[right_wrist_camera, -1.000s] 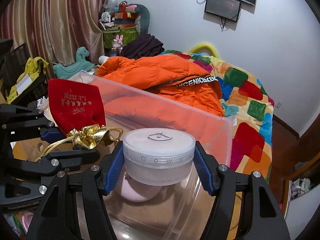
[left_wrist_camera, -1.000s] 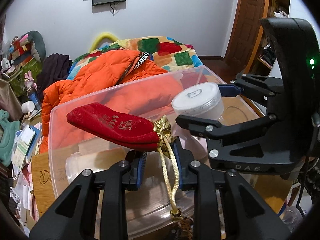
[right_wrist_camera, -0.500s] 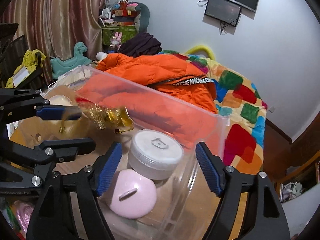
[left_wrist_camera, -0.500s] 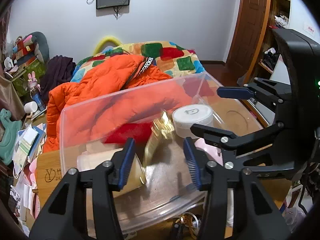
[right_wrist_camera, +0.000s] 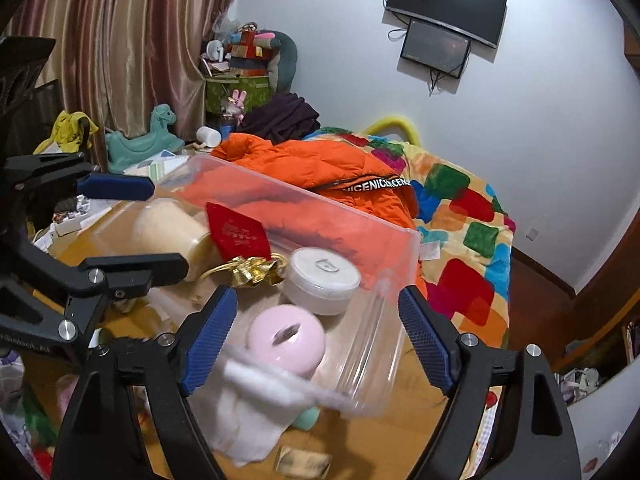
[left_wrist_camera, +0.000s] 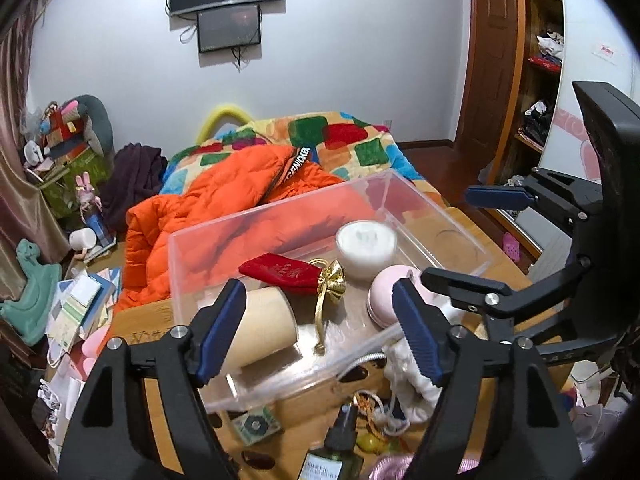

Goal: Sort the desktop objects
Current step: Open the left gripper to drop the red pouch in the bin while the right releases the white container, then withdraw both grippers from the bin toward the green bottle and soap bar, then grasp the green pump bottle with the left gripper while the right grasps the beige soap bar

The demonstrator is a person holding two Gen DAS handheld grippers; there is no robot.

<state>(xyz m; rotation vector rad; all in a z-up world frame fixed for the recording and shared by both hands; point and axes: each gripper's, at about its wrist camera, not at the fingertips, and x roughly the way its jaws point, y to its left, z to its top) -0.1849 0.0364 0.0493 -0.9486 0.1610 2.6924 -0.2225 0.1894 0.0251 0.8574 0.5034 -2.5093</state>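
A clear plastic box (left_wrist_camera: 280, 208) (right_wrist_camera: 408, 264) stands on the wooden desk. In it lie a red pouch with a gold tie (left_wrist_camera: 284, 272) (right_wrist_camera: 236, 230), a white round jar (left_wrist_camera: 366, 244) (right_wrist_camera: 324, 280), a pink round case (left_wrist_camera: 386, 292) (right_wrist_camera: 286, 340) and a beige cylinder (left_wrist_camera: 262, 328) (right_wrist_camera: 172, 228). My left gripper (left_wrist_camera: 320, 332) is open and empty, above the box's near edge. My right gripper (right_wrist_camera: 316, 340) is open and empty, above the box's right end; it also shows in the left wrist view (left_wrist_camera: 480, 240).
On the desk in front of the box lie a white cloth (left_wrist_camera: 408, 376) (right_wrist_camera: 248, 428), a green spray bottle (left_wrist_camera: 332, 456), a small square tile (left_wrist_camera: 256, 426) and cords. An orange jacket (left_wrist_camera: 224, 192) lies on the bed behind. Papers and toys crowd the left.
Both grippers opened and pulled back. The red pouch dropped from my left gripper into the box. The white jar dropped from my right gripper into the box.
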